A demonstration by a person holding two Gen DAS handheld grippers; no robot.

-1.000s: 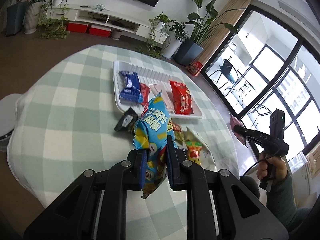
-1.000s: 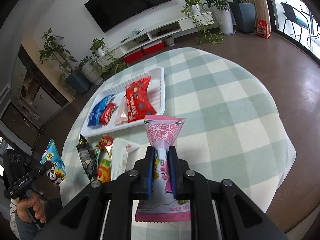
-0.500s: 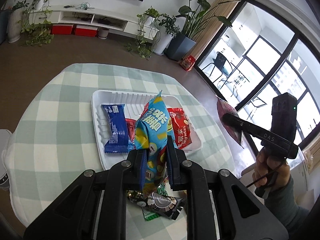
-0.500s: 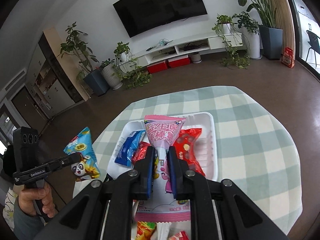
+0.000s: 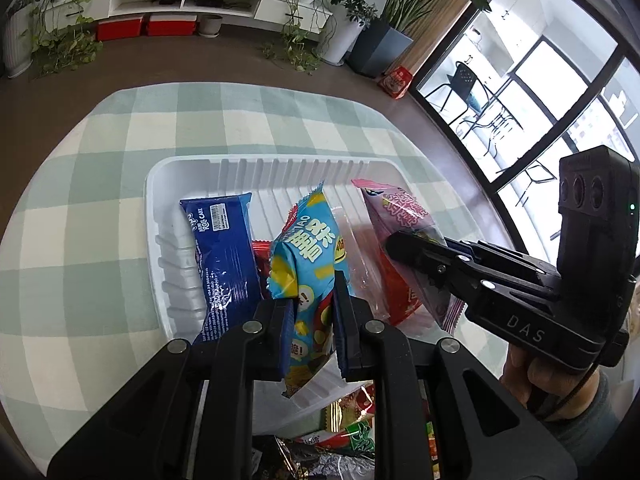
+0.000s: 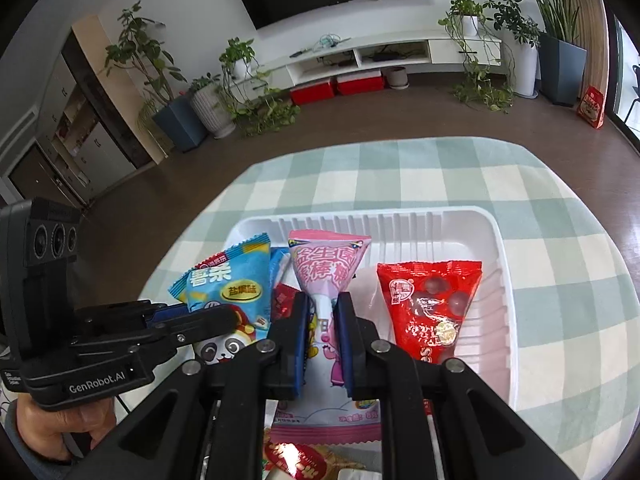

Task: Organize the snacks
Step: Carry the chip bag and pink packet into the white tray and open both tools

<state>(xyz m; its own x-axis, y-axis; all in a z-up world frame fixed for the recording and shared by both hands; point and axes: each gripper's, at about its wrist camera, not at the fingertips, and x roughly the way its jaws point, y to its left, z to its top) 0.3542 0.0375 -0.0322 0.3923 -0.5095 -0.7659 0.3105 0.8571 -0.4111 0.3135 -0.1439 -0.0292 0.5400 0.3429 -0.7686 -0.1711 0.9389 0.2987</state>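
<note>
over the white tray (image 5: pixel 188 288) on the green-and-white checked tablecloth (image 5: pixel 80 184), both grippers hang side by side, each clamped on a snack bag. the left gripper (image 5: pixel 312 312) has its blue pads squeezed narrow on the lower part of a light blue chip bag (image 5: pixel 308 248), which stands upright above the middle of the tray; in the right wrist view the same bag (image 6: pixel 232 284) shows a panda on its front and sits just left of the other held bag. the right gripper (image 6: pixel 322 320) is pinched tight around the narrow waist of a pink candy bag (image 6: pixel 326 268), its top flaring out above the pads and its bottom hanging below them, near the tray's near edge. from the left wrist view this pink bag (image 5: pixel 404 216) is to the right of the blue one, close beside it, and whether they touch i cannot tell.

lying flat in the tray are a dark blue roll cake packet (image 5: pixel 224 248) on the left side and a red bag of round candies (image 6: pixel 432 308) on the right side. a small red packet (image 6: pixel 286 296) peeks out between the two held bags. more wrappers (image 5: pixel 352 440) lie on the cloth at the near edge, outside the tray. a hand (image 6: pixel 52 428) grips the left tool's handle at the lower left.
</note>
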